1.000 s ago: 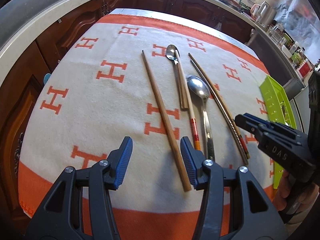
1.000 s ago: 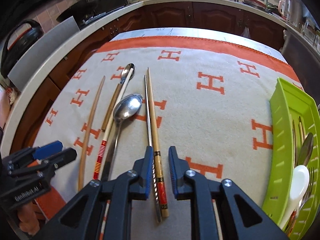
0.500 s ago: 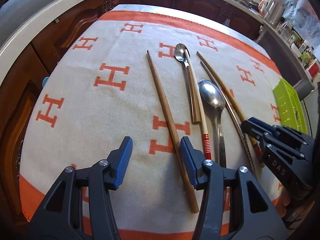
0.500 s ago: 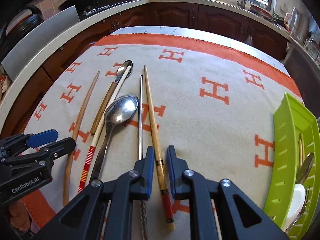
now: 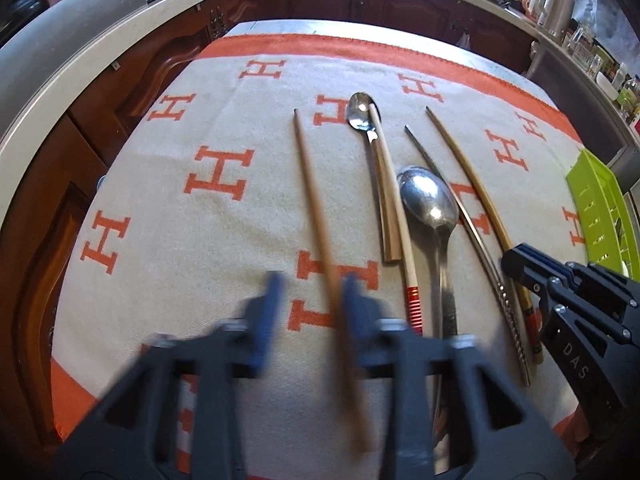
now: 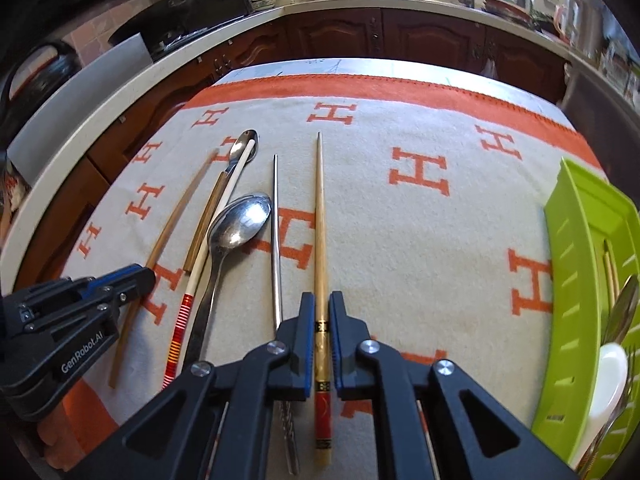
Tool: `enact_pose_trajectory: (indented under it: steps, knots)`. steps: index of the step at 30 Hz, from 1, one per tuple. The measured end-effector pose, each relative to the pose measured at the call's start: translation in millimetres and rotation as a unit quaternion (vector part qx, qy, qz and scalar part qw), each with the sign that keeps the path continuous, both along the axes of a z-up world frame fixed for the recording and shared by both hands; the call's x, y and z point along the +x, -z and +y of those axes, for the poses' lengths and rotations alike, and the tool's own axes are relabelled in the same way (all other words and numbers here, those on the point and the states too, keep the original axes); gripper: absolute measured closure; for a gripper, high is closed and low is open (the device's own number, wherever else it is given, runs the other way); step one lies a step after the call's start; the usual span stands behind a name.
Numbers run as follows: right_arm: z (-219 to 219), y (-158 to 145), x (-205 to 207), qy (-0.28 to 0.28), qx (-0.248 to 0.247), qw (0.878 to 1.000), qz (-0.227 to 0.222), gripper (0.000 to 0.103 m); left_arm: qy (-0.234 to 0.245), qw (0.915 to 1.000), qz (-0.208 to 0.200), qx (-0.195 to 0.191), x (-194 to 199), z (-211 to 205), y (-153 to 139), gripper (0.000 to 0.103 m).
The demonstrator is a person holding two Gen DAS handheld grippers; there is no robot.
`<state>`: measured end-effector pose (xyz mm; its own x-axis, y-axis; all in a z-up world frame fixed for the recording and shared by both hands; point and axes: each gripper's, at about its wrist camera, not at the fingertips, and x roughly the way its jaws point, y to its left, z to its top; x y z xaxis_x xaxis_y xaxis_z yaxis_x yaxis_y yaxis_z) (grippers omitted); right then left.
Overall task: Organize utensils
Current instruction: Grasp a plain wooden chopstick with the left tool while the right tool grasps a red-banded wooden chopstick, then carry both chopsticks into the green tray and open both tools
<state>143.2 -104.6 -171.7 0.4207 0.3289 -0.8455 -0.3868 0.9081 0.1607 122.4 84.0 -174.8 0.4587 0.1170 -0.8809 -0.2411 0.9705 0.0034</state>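
Note:
A brown wooden chopstick (image 5: 308, 176) lies on the H-patterned cloth. My left gripper (image 5: 312, 292) is blurred, and its jaws are closing around the chopstick's near part. In the right wrist view that gripper (image 6: 140, 274) looks pinched on the same stick (image 6: 180, 208). My right gripper (image 6: 321, 308) is closing on a pale bamboo chopstick (image 6: 319, 220) with a red and black end, and both pads touch it. Between the two lie a small spoon (image 5: 362, 112), a white chopstick with a red striped end (image 5: 400, 216), a large steel spoon (image 5: 430, 200) and a metal chopstick (image 5: 460, 208).
A lime-green slotted tray (image 6: 576, 264) stands at the cloth's right edge and holds a white spoon (image 6: 608, 376) and several other utensils. Dark wood cabinets and a curved pale counter ring the table. The cloth has bare room at far left and centre right.
The left gripper's jaws have drawn in from wide apart onto the brown chopstick, and that hand has edged forward. The right jaws have tightened slightly on the bamboo chopstick.

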Motion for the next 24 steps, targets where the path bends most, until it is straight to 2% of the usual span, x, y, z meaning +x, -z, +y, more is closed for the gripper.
enact_pose_trajectory:
  steps: [7, 13, 24]
  knots:
    - [-14, 0, -7, 0.024, 0.031, 0.999, 0.020, 0.097, -0.007, 0.9994, -0.006, -0.034, -8, 5, -2, 0.099]
    - [-29, -2, -19, 0.040, 0.051, 0.997, 0.030, 0.097, -0.003, 0.9990, -0.013, -0.042, -19, -2, -12, 0.099]
    - [-56, -47, -53, 0.051, 0.089, 0.995, -0.010, 0.097, 0.028, 0.9975, -0.045, -0.047, -46, -29, -55, 0.099]
